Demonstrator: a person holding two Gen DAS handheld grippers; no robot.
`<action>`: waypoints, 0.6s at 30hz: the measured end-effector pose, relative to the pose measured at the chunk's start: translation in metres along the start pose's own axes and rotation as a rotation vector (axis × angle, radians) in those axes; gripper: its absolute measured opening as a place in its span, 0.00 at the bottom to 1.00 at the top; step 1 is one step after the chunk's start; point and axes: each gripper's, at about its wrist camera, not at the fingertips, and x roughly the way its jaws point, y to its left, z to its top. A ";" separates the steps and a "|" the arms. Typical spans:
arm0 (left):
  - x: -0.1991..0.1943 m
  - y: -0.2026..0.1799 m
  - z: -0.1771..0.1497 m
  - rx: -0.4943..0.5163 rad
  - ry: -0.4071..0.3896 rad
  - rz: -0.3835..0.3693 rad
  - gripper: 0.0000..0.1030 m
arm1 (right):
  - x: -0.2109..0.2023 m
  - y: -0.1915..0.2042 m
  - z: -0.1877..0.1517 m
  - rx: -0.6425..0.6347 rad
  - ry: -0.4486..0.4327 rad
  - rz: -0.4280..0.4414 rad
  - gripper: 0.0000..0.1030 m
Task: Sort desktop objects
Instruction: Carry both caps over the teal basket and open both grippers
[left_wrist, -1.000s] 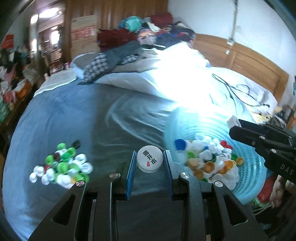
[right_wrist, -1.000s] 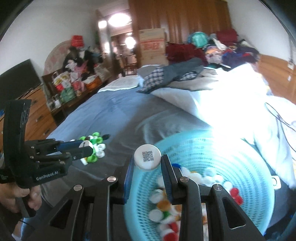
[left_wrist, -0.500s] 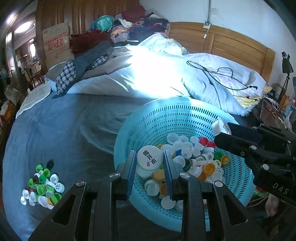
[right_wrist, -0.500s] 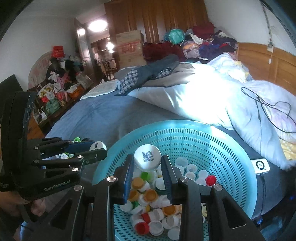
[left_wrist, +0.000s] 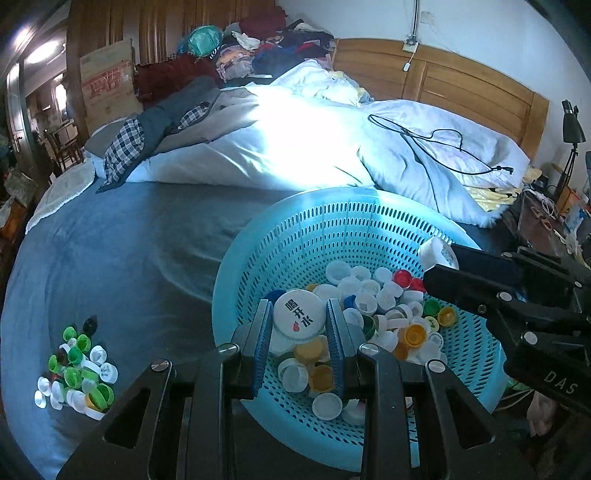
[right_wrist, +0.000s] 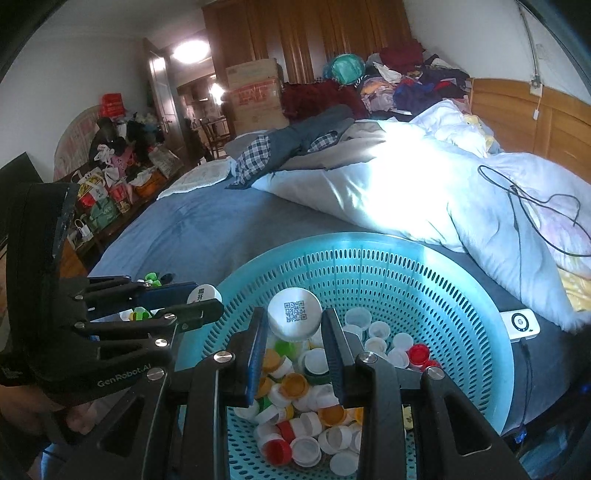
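Note:
My left gripper (left_wrist: 298, 325) is shut on a white bottle cap printed with black characters (left_wrist: 299, 314), held over the near left part of a turquoise perforated basket (left_wrist: 306, 236). My right gripper (right_wrist: 293, 325) is shut on a white cap with a QR code (right_wrist: 294, 313), also above the basket (right_wrist: 424, 273). The basket holds several loose caps (left_wrist: 384, 314) in white, orange, red and green. A heap of green and white caps (left_wrist: 77, 373) lies on the blue bedsheet at the left. Each gripper shows in the other's view: the right gripper (left_wrist: 437, 256) and the left gripper (right_wrist: 203, 299).
White quilts (left_wrist: 295, 147) and a black cable (left_wrist: 436, 144) lie behind the basket. Clothes are piled at the bed's far end. A small white device (right_wrist: 519, 323) sits by the basket's right rim. A hand (right_wrist: 44, 413) grips the left tool's handle.
Both grippers have swung to the right, from the blue sheet by the green and white heap to above the basket, each keeping its cap. In the last half second they hardly moved.

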 end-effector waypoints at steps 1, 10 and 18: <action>0.000 0.000 0.000 0.000 0.000 -0.001 0.24 | 0.001 0.000 0.000 0.000 0.001 0.000 0.32; 0.000 -0.002 -0.001 0.002 -0.006 -0.016 0.25 | 0.001 -0.002 0.000 0.001 -0.002 -0.014 0.39; -0.009 0.024 -0.014 -0.038 -0.037 0.023 0.43 | 0.003 0.008 0.001 -0.012 -0.003 -0.005 0.56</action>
